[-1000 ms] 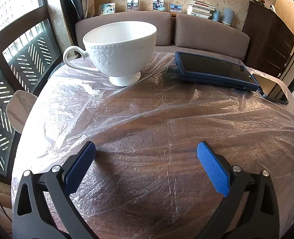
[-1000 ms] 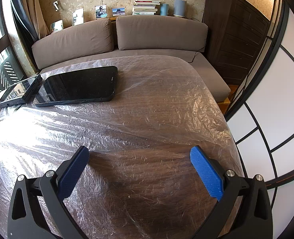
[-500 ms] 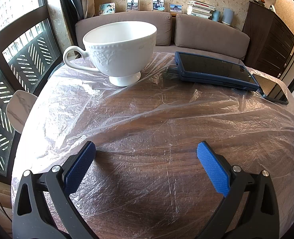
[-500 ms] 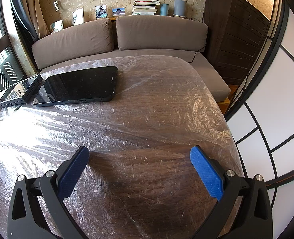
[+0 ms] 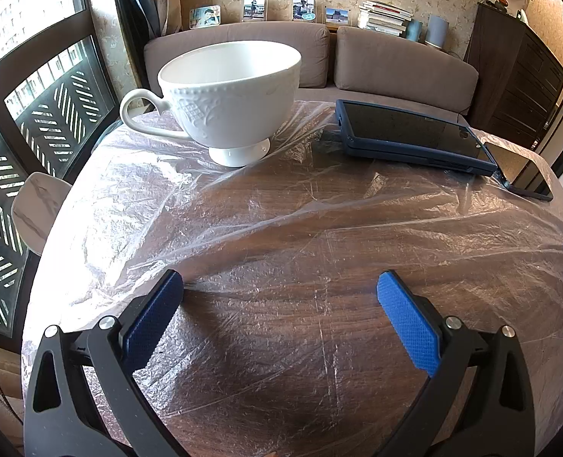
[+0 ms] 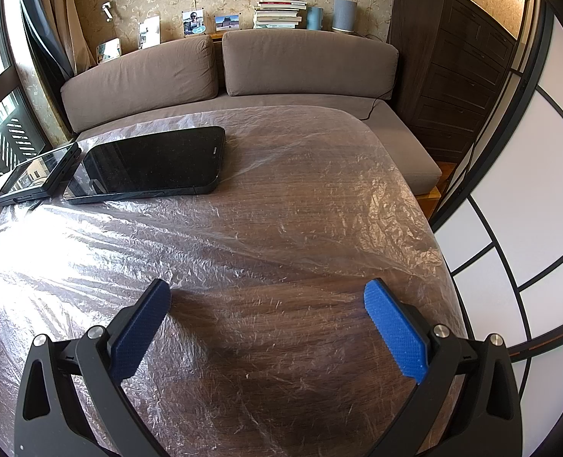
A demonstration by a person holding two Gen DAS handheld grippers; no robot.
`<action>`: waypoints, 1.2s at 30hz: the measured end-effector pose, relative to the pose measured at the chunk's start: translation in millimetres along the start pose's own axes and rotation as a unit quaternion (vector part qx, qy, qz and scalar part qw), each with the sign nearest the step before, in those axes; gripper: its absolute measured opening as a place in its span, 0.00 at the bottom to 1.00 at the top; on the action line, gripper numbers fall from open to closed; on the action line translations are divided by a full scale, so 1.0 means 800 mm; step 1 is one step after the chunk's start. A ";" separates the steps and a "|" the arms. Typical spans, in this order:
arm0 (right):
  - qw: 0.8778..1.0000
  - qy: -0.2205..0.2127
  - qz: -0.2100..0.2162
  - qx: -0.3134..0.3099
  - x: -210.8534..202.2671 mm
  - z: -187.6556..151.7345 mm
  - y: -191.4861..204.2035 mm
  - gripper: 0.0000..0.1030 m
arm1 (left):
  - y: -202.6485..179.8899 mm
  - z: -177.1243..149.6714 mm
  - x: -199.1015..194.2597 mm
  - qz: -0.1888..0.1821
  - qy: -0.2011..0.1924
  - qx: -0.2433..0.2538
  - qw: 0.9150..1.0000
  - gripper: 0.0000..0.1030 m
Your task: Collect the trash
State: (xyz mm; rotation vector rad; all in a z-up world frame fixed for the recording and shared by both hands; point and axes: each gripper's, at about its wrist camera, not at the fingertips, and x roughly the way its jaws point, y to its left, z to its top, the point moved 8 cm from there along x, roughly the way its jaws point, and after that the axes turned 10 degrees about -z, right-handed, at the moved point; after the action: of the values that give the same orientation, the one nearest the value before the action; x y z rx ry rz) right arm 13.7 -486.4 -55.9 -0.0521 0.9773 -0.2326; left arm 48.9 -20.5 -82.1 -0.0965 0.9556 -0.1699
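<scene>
Both tools, left (image 5: pixel 279 297) and right (image 6: pixel 266 302), gape empty; pinch the plastic sheet (image 5: pixel 281 209) at a raised wrinkle, sparing the cup (image 5: pixel 230 95).

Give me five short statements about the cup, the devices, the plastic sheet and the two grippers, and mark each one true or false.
1. The white embossed ceramic cup stands upright on the crinkled clear plastic sheet. True.
2. The left gripper is shut on the sheet. False: its jaws are wide open and hold nothing.
3. The dark blue cased tablet lies flat, screen up. True.
4. The black slab phone rests on the brown sofa. False: it lies on the sheet-covered wooden table.
5. The right gripper grips the phone. False: it is open, well short of it.
</scene>
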 end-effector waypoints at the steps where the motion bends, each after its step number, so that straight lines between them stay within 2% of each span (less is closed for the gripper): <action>1: 1.000 0.000 0.000 0.000 0.000 0.000 0.000 0.96 | 0.000 0.000 0.000 0.000 0.000 0.000 1.000 0.99; 36: 1.000 0.000 0.000 0.000 0.000 0.000 0.000 0.96 | 0.000 0.005 0.005 0.002 0.000 -0.003 1.000 0.99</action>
State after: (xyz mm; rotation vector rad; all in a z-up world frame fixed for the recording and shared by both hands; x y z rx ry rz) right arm 13.9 -486.5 -56.0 -0.0521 0.9774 -0.2324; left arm 54.2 -21.5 -82.8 -0.0998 0.9568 -0.1625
